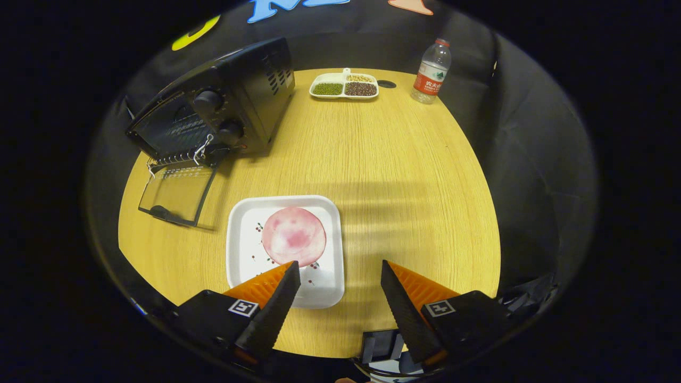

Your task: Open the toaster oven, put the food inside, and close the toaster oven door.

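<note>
Two fingers of the gripper (pixel 338 272) stand wide apart, holding nothing, above the table (pixel 404 175). The food (pixel 293 236) lies on a plate (pixel 237 250) just ahead, left. The oven (pixel 223 106) sits far left, door (pixel 175 194) down.

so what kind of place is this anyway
Likely a staged test booth, not a real kitchen: a round wooden table ringed by black cloth, with a toaster oven, door open, and a plate of food. The open gripper hovers over the table.
</note>
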A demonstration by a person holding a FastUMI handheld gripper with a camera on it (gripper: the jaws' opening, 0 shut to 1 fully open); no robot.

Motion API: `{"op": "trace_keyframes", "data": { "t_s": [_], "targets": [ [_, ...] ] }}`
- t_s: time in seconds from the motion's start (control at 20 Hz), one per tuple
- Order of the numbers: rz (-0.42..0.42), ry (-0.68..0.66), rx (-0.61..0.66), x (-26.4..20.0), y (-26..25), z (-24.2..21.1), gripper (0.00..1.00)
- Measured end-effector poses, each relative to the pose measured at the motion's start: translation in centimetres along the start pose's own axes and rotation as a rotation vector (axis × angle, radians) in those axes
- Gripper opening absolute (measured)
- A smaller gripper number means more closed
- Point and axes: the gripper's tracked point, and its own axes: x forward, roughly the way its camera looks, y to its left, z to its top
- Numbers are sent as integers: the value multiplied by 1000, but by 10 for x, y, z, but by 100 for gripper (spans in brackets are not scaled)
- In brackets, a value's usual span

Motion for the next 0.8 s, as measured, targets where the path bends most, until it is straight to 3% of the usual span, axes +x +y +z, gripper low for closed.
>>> {"op": "trace_keyframes", "data": {
  "t_s": [0.35,0.55,0.8],
  "targets": [
    [59,76,-17,23,-4,-4,96],
    [112,140,13,28,3,-5,66],
    [96,231,-12,36,-2,-17,45]
  ]
}}
